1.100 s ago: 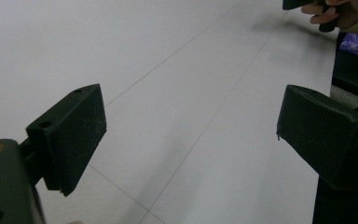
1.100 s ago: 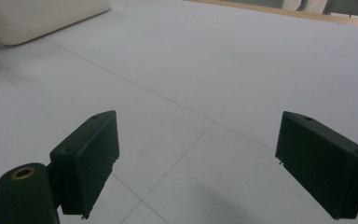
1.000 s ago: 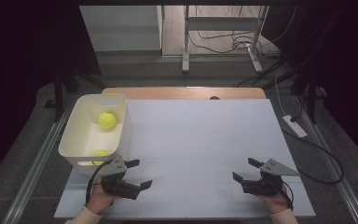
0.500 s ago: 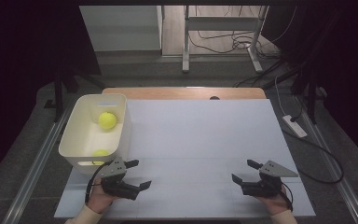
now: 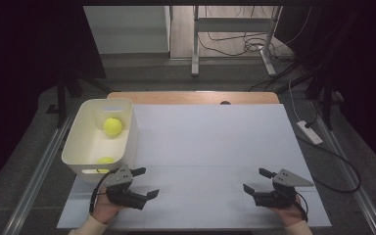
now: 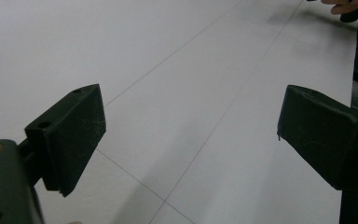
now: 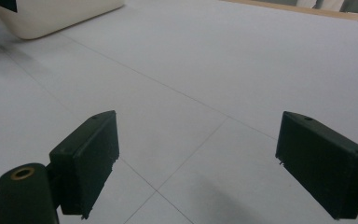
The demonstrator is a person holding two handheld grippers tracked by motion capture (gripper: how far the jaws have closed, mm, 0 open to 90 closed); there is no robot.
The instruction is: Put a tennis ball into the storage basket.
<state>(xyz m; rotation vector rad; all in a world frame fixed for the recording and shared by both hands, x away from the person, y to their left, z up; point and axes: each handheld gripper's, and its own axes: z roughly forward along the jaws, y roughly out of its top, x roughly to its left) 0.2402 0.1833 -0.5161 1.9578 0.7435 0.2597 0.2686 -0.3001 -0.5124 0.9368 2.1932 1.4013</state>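
Tennis balls, two of them, bright yellow-green and round, lie inside the cream bin point(image 5: 127, 132) at the left of the high view: one ball point(image 5: 112, 126) sits toward the bin's far end, well lit, and the second ball point(image 5: 105, 161) rests near the front wall, partly hidden by the rim. That bin is a single rounded-corner tub with a slot handle in its near side, and its corner also peeks into the upper left of my right gripper view point(image 7: 51, 16). It stands on the white table point(image 5: 210, 147), crossed by thin seam lines. My left gripper point(image 5: 142, 183) is at the lower left of the frame, just in front of the bin, jaws spread wide with nothing between them. My right gripper point(image 5: 257, 180) is at the lower right, well apart from the bin, jaws likewise spread and empty.
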